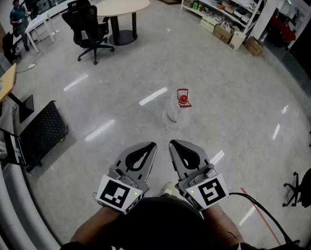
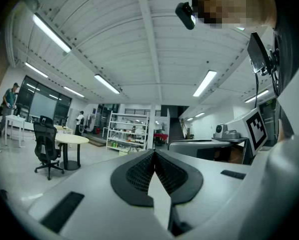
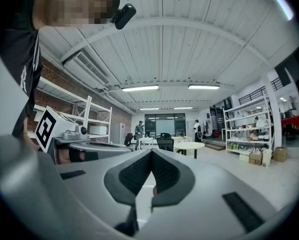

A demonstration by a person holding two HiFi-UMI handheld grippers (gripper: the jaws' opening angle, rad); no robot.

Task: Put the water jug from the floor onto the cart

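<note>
Jaws closed, left hand-held gripper [image 1: 151, 146] and right hand-held gripper [image 1: 174, 143] point level.

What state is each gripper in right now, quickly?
Left gripper: jaws closed, holding nothing.
Right gripper: jaws closed, holding nothing.

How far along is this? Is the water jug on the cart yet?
Done: nothing yet; the water jug stands on the floor, apart from the black cart at the left. In hand: nothing; the left gripper and right gripper are both shut and empty, short of the jug. Left: grasp, carry, set down.
</note>
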